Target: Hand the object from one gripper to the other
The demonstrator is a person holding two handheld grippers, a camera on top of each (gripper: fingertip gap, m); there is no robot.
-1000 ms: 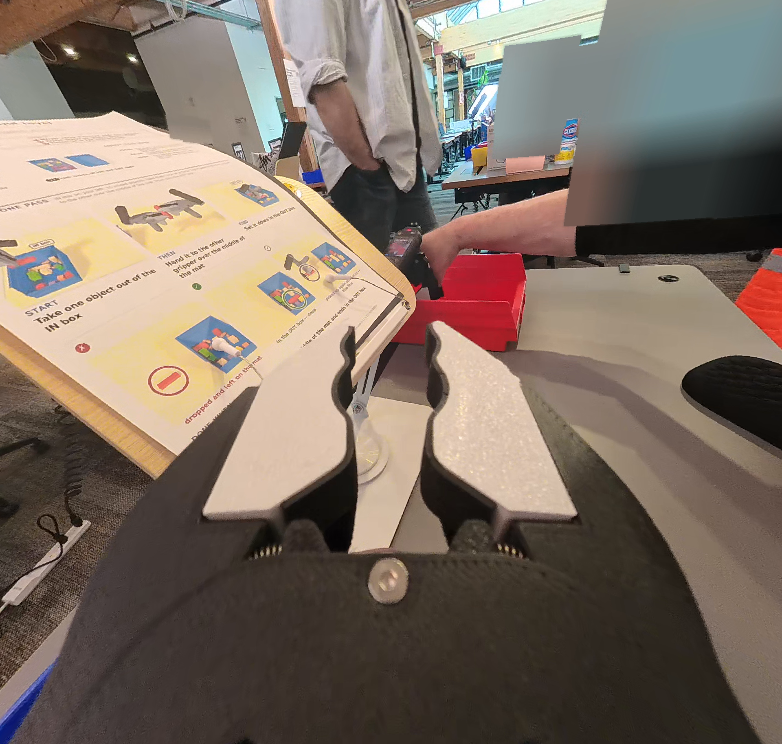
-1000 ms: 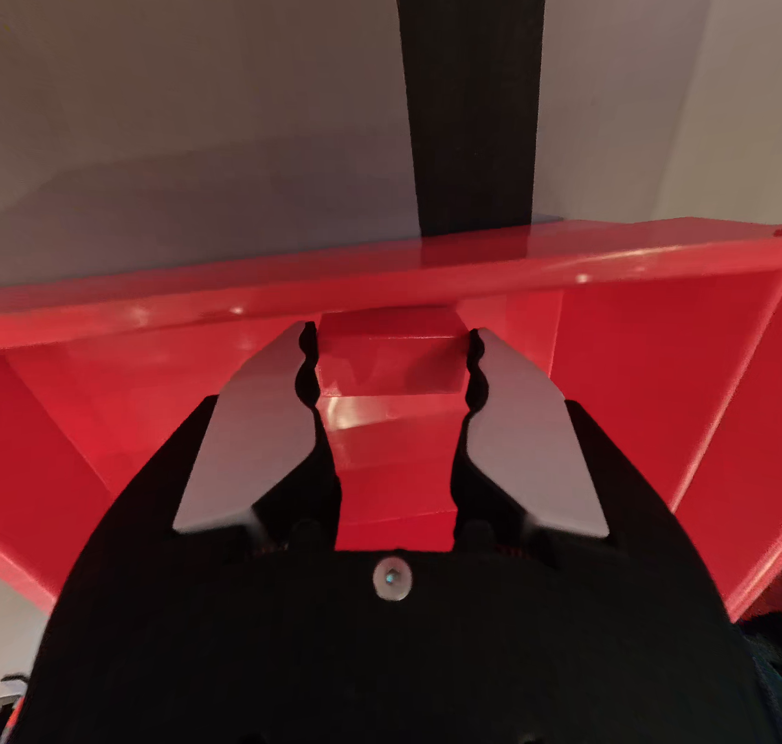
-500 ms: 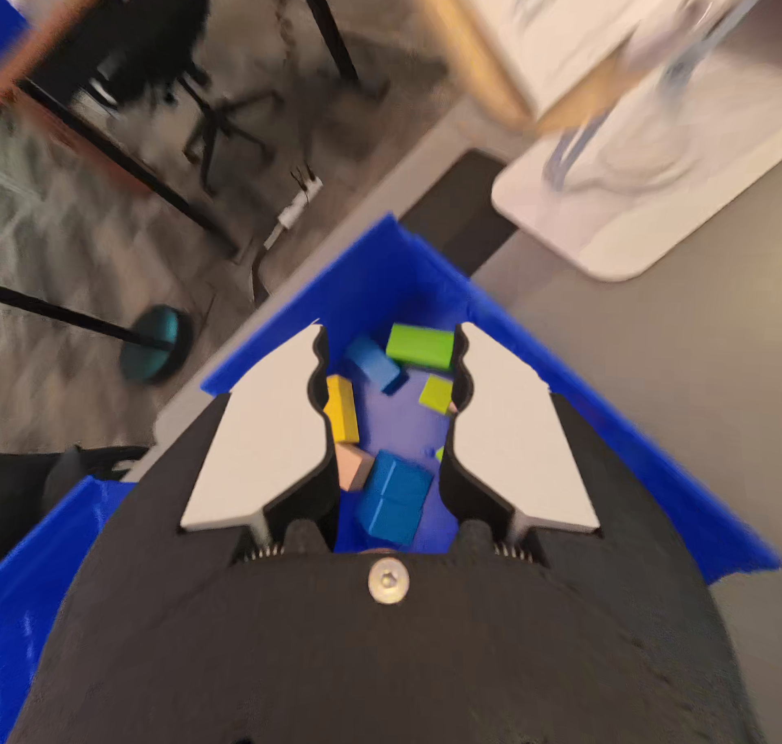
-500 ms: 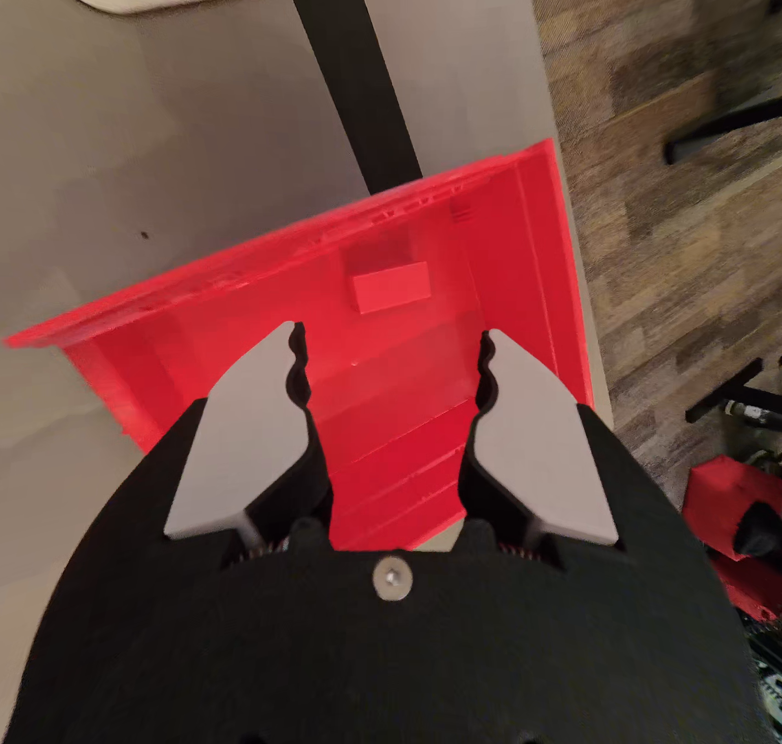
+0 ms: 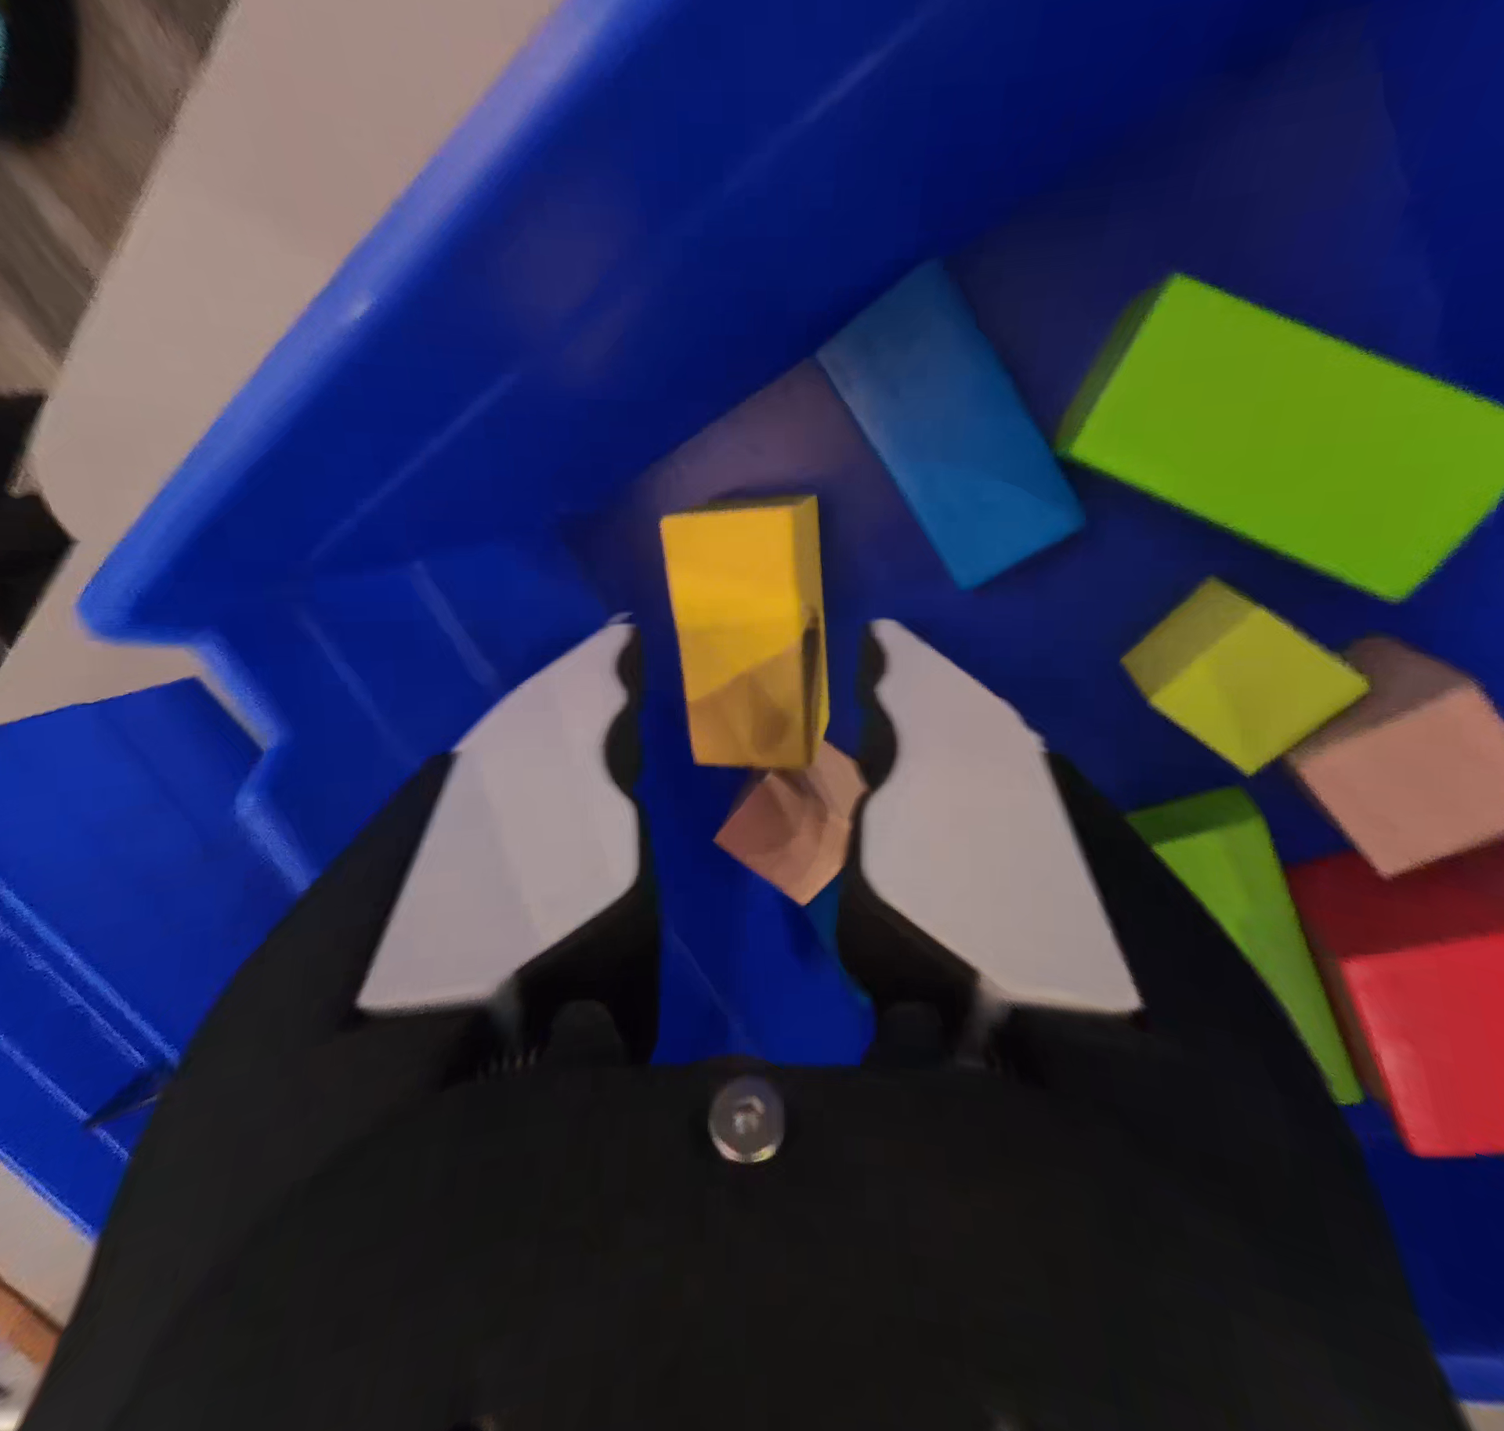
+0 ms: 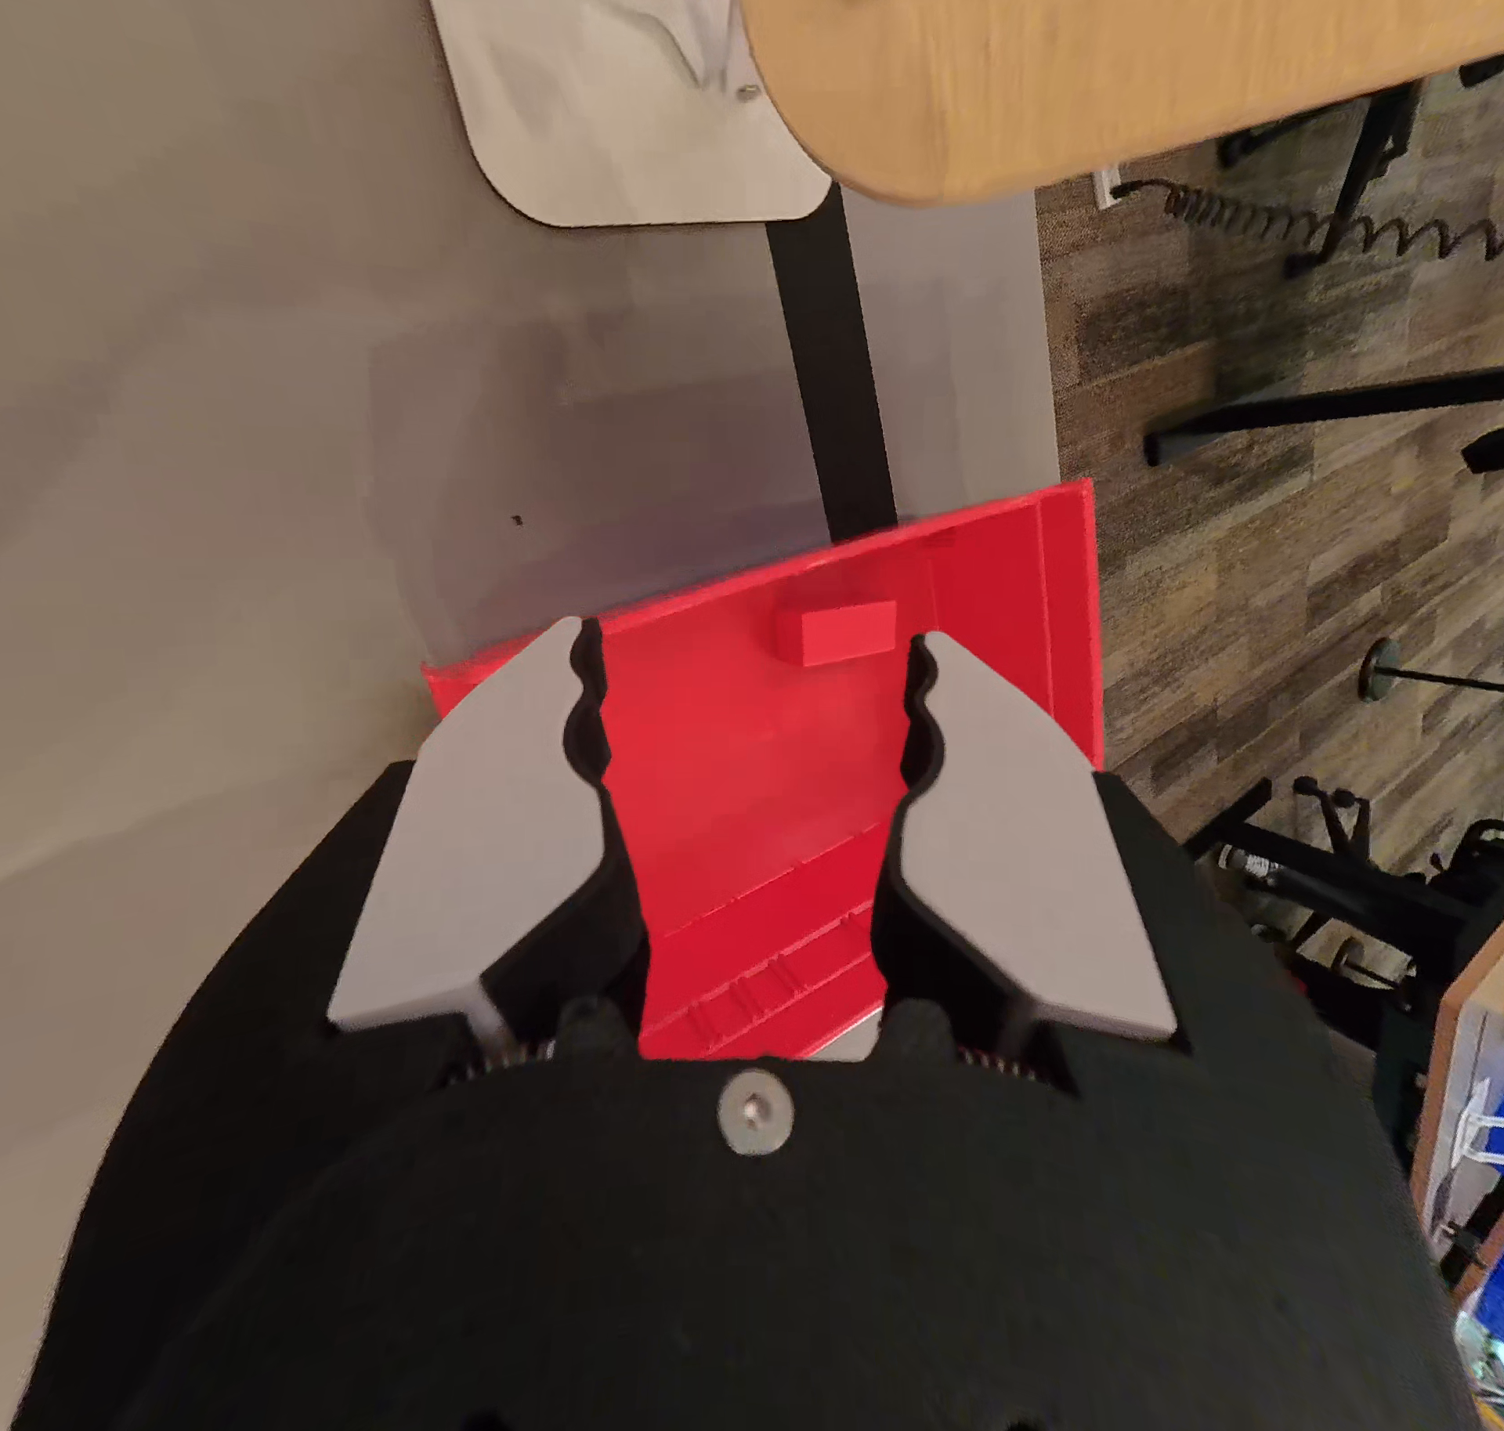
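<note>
Left tongs (image 5: 749,643) agape astride yellow rectangular block (image 5: 745,627), seemingly untouched; right tongs (image 6: 753,647) agape over glossy red bin (image 6: 1009,619).

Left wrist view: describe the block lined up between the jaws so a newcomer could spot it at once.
Look inside the blue plastic bin full of coloured blocks. Between the open left gripper jaws, pads clear of it, lies a yellow rectangular wooden block, long axis pointing away. It is the only deep-yellow one; the nearby small cube is lime-yellow.

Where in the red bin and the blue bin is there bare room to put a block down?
The red plastic bin floor is bare apart from one small red block by its far wall. The blue plastic bin is crowded; only its left corner is free.
</note>
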